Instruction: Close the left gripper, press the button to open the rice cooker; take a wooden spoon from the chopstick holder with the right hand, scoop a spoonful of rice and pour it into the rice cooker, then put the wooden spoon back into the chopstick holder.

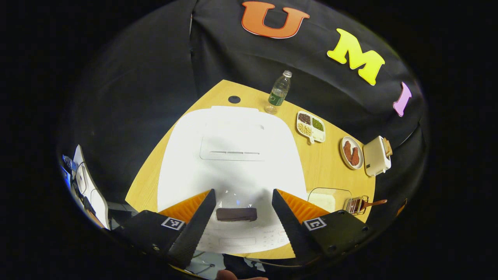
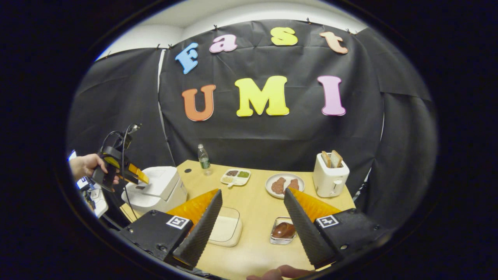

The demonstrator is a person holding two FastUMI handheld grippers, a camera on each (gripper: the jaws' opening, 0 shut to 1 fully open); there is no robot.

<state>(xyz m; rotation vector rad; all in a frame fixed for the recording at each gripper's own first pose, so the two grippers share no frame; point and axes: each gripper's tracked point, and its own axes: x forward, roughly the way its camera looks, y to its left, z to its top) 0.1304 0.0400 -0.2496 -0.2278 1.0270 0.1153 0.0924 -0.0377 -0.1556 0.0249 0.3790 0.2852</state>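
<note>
The white rice cooker [image 1: 233, 155] sits lid-down at the table's left end, also seen in the right gripper view [image 2: 155, 188]. Its dark release button [image 1: 236, 214] lies between the spread fingers of my left gripper [image 1: 243, 191], which hovers open just above the lid. A hand holds that left gripper [image 2: 124, 171] over the cooker. My right gripper [image 2: 253, 190] is open and empty above the table's front. Below it are the clear rice container [image 2: 225, 229] and the chopstick holder [image 2: 283, 230]. The wooden spoon [image 1: 373, 202] rests in the holder [image 1: 355, 205].
Along the back of the wooden table [image 2: 256, 202] stand a water bottle [image 2: 203, 157], a divided dish of grains [image 2: 235, 177], a plate of brown food [image 2: 281, 184] and a white toaster with bread [image 2: 330, 177]. Black cloth walls close the booth behind.
</note>
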